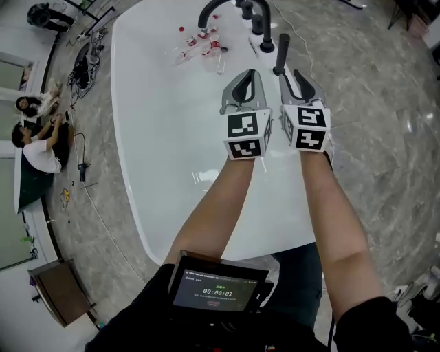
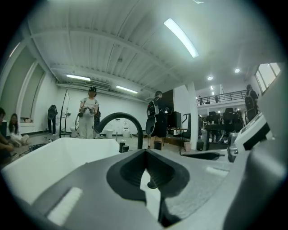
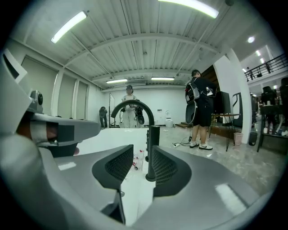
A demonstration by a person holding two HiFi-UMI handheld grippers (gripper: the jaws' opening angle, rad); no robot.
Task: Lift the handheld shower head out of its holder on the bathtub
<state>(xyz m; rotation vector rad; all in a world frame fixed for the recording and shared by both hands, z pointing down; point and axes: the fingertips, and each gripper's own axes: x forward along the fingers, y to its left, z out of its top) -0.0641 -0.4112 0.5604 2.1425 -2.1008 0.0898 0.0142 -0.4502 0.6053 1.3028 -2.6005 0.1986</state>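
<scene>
grippers hang side by side over the white bathtub [image 1: 158, 137], cube markers facing up, both pointed toward the far rim. the handheld shower head [image 1: 282, 49] stands upright in its holder [image 1: 278, 69] on that rim, a black cylinder just right of the curved black faucet [image 1: 213, 8]. the right gripper [image 1: 292, 77] sits just short of it. in the right gripper view its jaws are parted by a narrow gap with nothing between them, and the shower head rises beyond the tips, its right edge hidden by the right-hand pad. the left gripper [image 1: 247, 79] is beside it, nearer the tub's middle. in the left gripper view its pads meet at the tips and grip nothing. a few plastic bottles [image 1: 203, 47] lie in the tub near the faucet. a tablet [image 1: 216, 289] with a lit screen sits at the person's chest.
</scene>
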